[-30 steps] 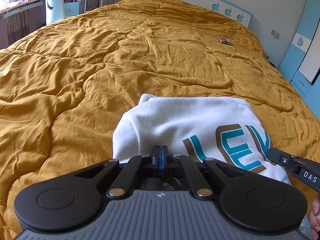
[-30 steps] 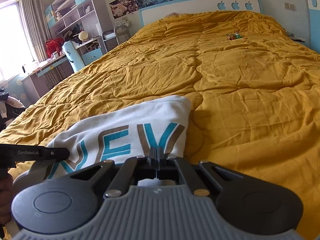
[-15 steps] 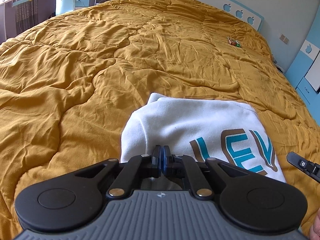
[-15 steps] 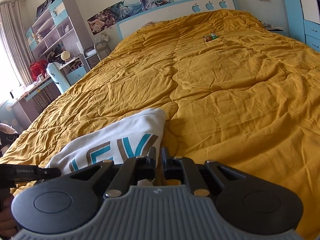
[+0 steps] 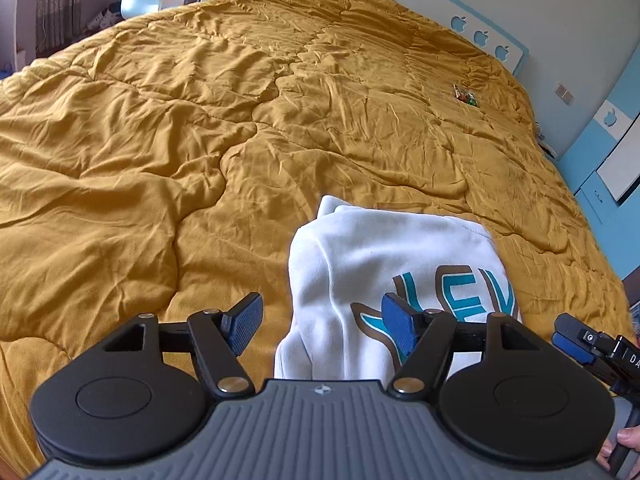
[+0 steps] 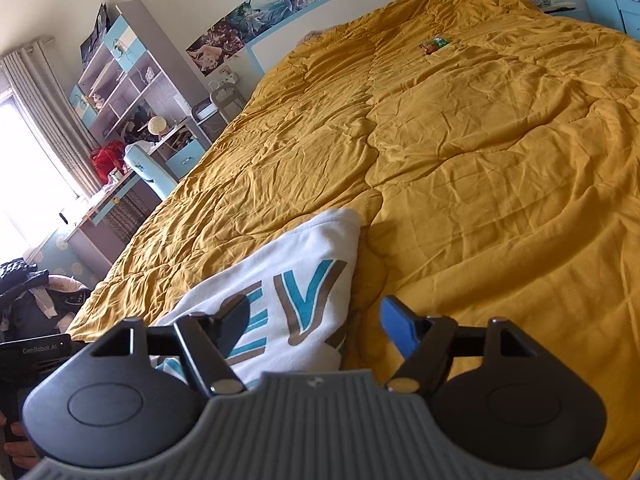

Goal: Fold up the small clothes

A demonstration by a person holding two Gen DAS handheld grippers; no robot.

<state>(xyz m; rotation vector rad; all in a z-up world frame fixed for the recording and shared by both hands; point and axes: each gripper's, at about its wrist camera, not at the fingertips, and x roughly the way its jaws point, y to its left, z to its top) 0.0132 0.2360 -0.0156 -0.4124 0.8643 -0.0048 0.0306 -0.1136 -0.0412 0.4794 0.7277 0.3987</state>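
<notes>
We find the white sweatshirt [image 5: 384, 280] folded into a compact bundle near the foot of the bed [image 5: 200, 140], lettering up, so we judge the fold about done, with perhaps only tidying left. Our left gripper [image 5: 324, 320] and right gripper [image 6: 316, 320] are both opening, pads off the cloth, nothing clamped. Open quilt lies all around; a small packet [image 5: 465, 95] sits well apart near the headboard.
</notes>
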